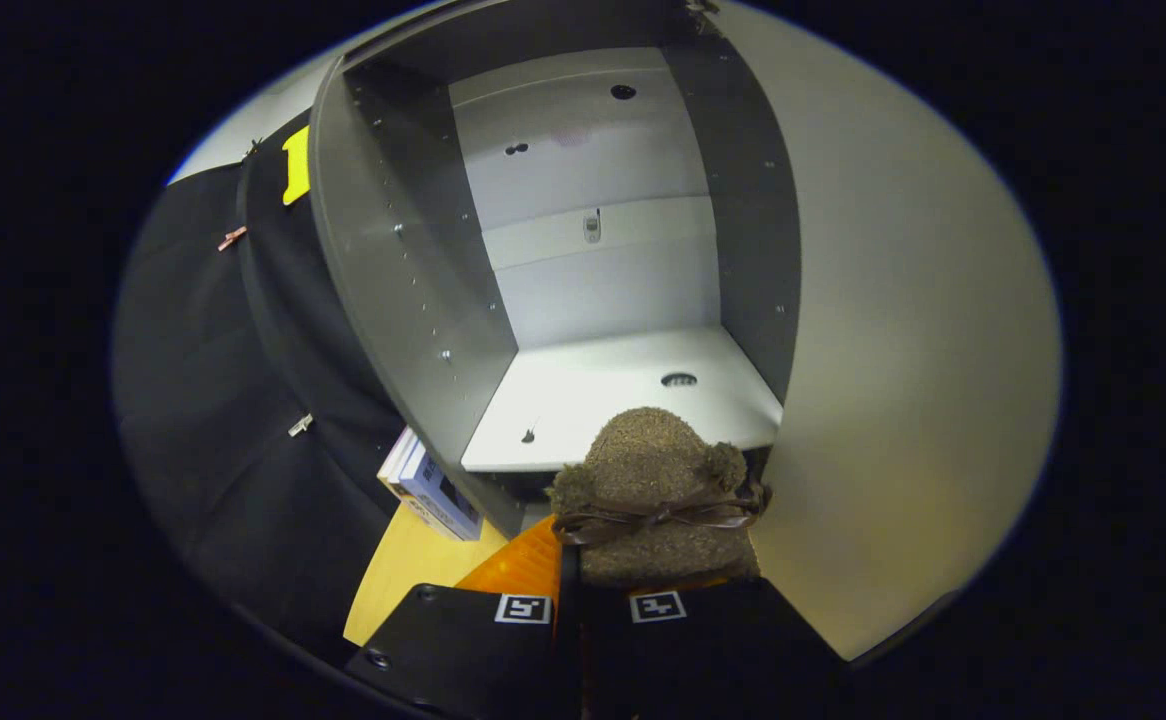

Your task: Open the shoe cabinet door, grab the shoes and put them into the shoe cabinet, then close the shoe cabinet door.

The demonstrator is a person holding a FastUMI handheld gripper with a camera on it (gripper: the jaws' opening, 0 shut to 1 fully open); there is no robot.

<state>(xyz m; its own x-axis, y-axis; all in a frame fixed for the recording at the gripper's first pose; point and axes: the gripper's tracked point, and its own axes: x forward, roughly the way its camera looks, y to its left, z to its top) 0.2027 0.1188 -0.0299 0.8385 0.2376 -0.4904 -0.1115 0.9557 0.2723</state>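
The claw (608, 600) carries a brown fuzzy shoe (655, 500), a slipper-like thing with a dark ribbon bow across its top and small pompoms at either side. The two fingers stand close together at the near end of the shoe, and it appears pinched between them by its heel edge, though the actual contact is hidden behind the finger bodies. The shoe's long axis runs straight ahead from the claw, toe pointing into the shoe cabinet (413, 280). The cabinet door (903, 350) stands swung wide open on the right, its pale inner face close beside the shoe. The toe sits just at the front lip of the white lower shelf (583, 400), not yet over it by much; the shelf lies directly beyond and slightly above the fingers. That is the relation the next move turns on: a forward push along the shoe's own axis, with a little lift, would likely clear the lip. Below, an orange surface (523, 565) and pale wooden floor (408, 570) show, with a small stack of books (433, 490) just left of the cabinet's base.
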